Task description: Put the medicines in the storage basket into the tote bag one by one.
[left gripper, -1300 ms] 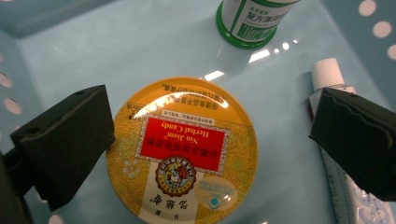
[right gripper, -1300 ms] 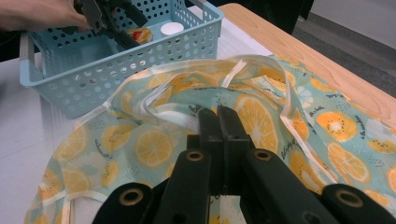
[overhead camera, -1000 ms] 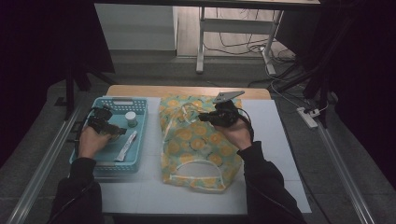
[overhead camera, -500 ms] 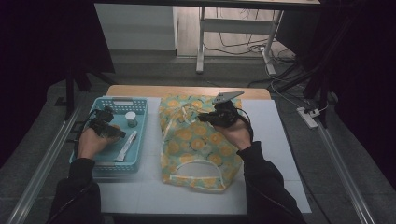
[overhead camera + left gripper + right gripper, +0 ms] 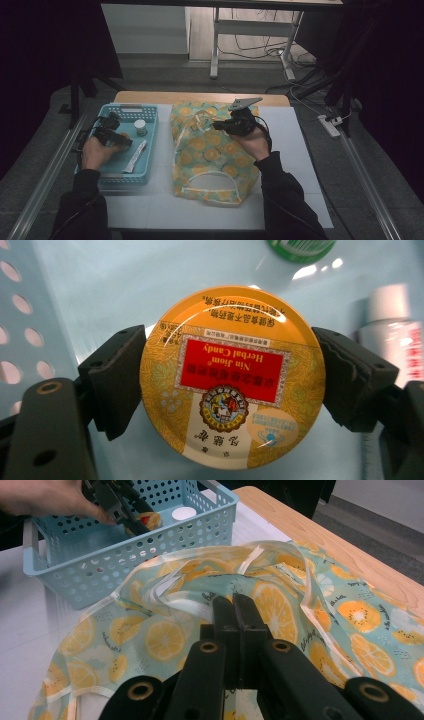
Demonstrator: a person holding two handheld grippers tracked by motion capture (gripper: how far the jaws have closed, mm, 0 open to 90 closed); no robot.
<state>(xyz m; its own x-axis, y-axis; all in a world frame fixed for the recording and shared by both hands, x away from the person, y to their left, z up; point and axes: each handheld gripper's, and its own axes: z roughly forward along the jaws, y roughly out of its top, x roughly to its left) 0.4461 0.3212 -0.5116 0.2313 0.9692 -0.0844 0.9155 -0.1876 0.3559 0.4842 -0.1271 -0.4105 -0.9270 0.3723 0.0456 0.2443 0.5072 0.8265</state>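
Fabric bag (image 5: pixel 212 150), teal with orange-slice print, lies flat across the middle of the white desk (image 5: pixel 300 165). Just left of the bag sits a light blue perforated plastic basket (image 5: pixel 150 112). Inside it, the left gripper (image 5: pixel 227 377) has its 2 fingers (image 5: pixel 117 380) closed on the sides of a round yellow candy tin (image 5: pixel 232 375) with a red label. Over the bag's upper part, the right gripper (image 5: pixel 235 607) has its fingers pressed together, pinching a fold of the bag's cloth.

One blue basket (image 5: pixel 150 172), one orange-print bag (image 5: pixel 210 150), one candy tin (image 5: pixel 232 377), one white-capped jar (image 5: pixel 140 127), one tube (image 5: pixel 135 157), two grippers.
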